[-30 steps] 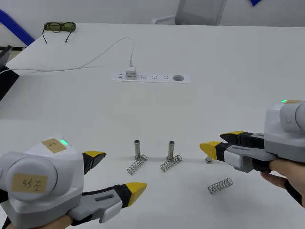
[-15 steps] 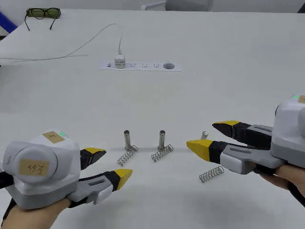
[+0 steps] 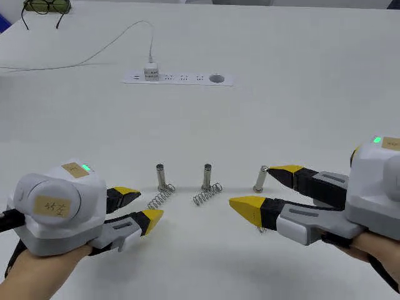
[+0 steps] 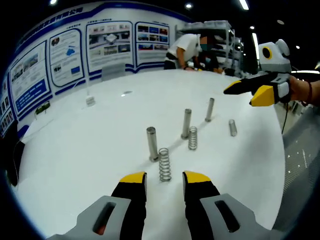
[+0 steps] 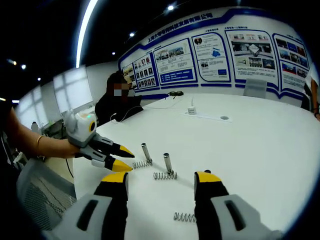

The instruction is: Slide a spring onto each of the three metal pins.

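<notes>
Over the white desk's [image 3: 300, 94] near side, the right gripper [image 3: 265, 187] has reached farther left, past the rightmost pin, jaws spread. The left gripper [image 3: 140, 204], jaws also spread, faces the leftmost spring. Three metal pins [image 3: 160, 177] [image 3: 207, 175] [image 3: 260, 179] stand upright in a row, and three springs [image 4: 164, 164] [image 4: 192, 137] [image 4: 232, 127] lie loose beside them.

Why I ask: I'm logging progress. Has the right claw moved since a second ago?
Yes. The right claw has advanced leftward: its lower tip, earlier level with the right pin, now reaches past it toward the middle pin.
</notes>
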